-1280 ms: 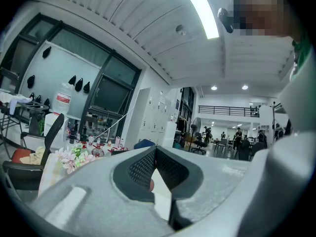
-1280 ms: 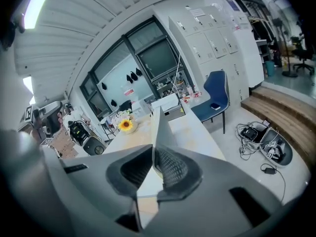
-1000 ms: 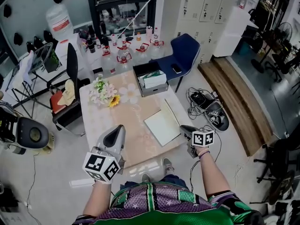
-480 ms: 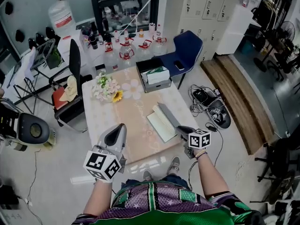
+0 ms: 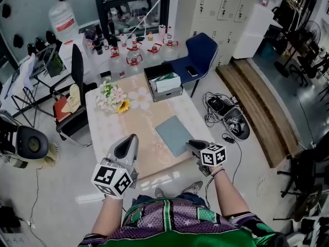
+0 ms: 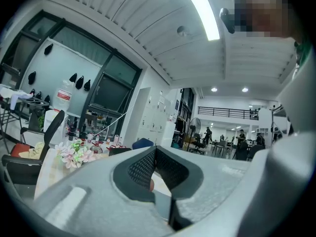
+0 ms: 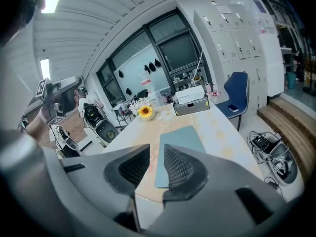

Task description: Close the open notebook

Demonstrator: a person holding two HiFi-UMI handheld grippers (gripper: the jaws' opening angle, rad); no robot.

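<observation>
now, right gripper (image 5: 190, 144) just opening — half apart, empty, beside notebook (image 5: 175, 134)

**Left jaws tip to tip, nothing held**

My left gripper (image 6: 155, 150) looks out across the room, its ribbed pads meeting at the tips with nothing between them. Past it on the left I see flowers (image 6: 74, 152) on the table (image 6: 45, 166), a black chair (image 6: 53, 128) beside it, and a light strip (image 6: 201, 11) overhead.
</observation>
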